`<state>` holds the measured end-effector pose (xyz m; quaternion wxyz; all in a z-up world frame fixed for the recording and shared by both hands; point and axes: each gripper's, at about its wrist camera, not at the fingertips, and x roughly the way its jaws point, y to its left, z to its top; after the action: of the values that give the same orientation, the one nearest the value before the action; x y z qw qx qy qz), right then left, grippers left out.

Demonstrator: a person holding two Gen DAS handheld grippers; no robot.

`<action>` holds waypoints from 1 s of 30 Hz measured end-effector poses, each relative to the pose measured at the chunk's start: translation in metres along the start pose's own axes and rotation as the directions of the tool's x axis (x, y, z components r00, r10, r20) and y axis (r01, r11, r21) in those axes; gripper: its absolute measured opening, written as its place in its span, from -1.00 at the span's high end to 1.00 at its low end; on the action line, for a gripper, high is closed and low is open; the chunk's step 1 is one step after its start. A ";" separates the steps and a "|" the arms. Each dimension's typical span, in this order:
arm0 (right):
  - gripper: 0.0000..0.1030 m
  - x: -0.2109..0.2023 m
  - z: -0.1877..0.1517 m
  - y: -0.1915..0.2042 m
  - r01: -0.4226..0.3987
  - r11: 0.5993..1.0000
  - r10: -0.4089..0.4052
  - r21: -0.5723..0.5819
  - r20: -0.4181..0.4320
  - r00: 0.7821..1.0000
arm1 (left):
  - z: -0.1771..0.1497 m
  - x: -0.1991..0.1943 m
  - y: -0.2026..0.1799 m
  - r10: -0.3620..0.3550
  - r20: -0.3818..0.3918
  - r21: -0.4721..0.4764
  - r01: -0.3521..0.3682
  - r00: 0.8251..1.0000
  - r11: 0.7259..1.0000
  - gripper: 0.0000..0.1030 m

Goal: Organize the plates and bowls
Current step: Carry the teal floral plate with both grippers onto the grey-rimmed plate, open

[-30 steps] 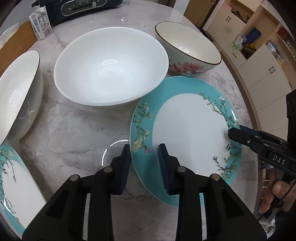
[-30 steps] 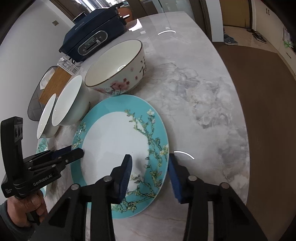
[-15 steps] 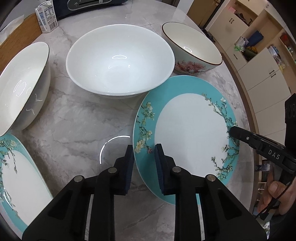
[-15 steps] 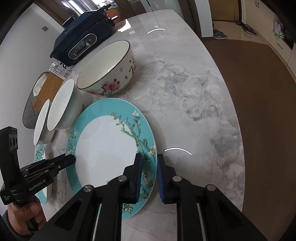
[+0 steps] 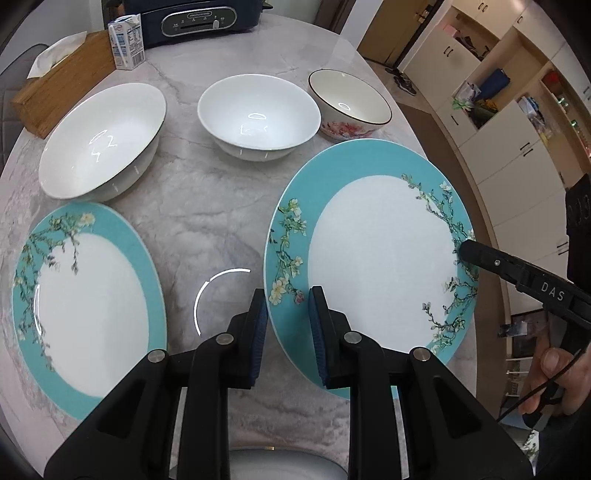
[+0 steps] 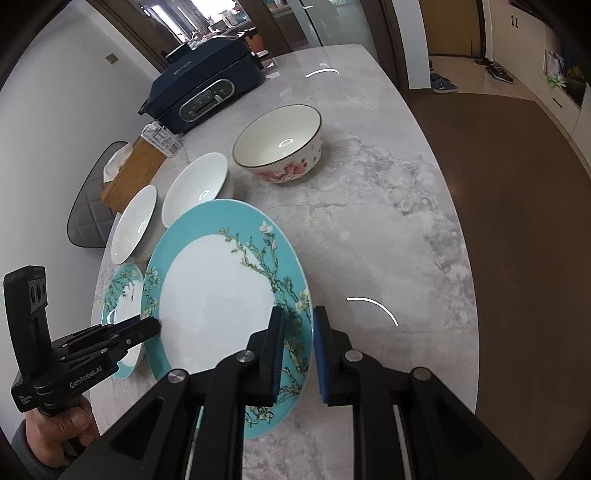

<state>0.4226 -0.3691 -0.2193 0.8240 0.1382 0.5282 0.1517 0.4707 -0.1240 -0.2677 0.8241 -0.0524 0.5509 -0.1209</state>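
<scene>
A teal-rimmed plate with flower sprigs (image 5: pixel 376 240) (image 6: pixel 214 295) hangs above the marble table, slightly tilted. My left gripper (image 5: pixel 286 299) (image 6: pixel 155 325) is shut on its near left rim. My right gripper (image 6: pixel 298 317) (image 5: pixel 461 254) is shut on the opposite rim. A matching second plate (image 5: pixel 88 306) (image 6: pixel 123 299) lies flat on the table at the left. Behind them stand three bowls: a wide white one with a dark rim (image 5: pixel 99 144) (image 6: pixel 135 221), a plain white one (image 5: pixel 258 114) (image 6: pixel 195 188), and a cream one with pink flowers (image 5: pixel 349 103) (image 6: pixel 280 147).
At the table's far end sit a dark blue cooker (image 5: pixel 199 18) (image 6: pixel 203 88), a milk carton (image 5: pixel 127 40) and a wooden tissue box (image 5: pixel 62 77). A grey chair back (image 6: pixel 88 206) stands beyond the left edge. Bare marble (image 6: pixel 388 221) lies right of the plate.
Both grippers closed on the plate's rims and lifted it off the table. Both views rose and pulled back, so the second plate and the far end of the table show more fully.
</scene>
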 end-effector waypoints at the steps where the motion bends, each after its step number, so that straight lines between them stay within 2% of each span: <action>1: 0.65 -0.004 -0.007 0.005 -0.001 1.000 0.001 -0.004 0.001 1.000 | -0.008 -0.007 0.002 -0.001 0.002 0.000 0.001 1.000 1.000 0.61; 7: 0.65 -0.020 -0.053 0.042 -0.019 1.000 0.018 -0.017 -0.027 0.999 | -0.069 -0.049 0.023 -0.009 -0.002 -0.026 0.009 1.000 1.000 0.61; 13: 0.65 -0.014 -0.113 0.077 -0.040 0.999 0.038 -0.025 -0.084 0.996 | -0.141 -0.079 0.052 0.010 -0.033 -0.056 -0.011 0.999 0.998 0.61; 19: 0.65 0.009 -0.164 0.101 -0.030 0.999 0.024 -0.033 -0.156 0.987 | -0.208 -0.079 0.076 0.034 -0.086 -0.070 -0.040 0.996 0.997 0.61; 24: 0.65 0.024 -0.193 0.105 -0.007 0.999 0.001 -0.032 -0.195 0.981 | -0.245 -0.069 0.089 0.034 -0.128 -0.074 -0.044 0.991 0.996 0.61; 30: 0.64 0.038 -0.206 0.112 0.015 0.998 -0.028 -0.063 -0.213 0.977 | -0.258 -0.063 0.100 0.052 -0.147 -0.062 -0.062 0.988 0.996 0.61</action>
<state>0.2384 -0.2378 -0.2909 0.7679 0.0902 0.6102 0.1730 0.2242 0.0007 -0.3329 0.7828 -0.0550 0.6144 -0.0825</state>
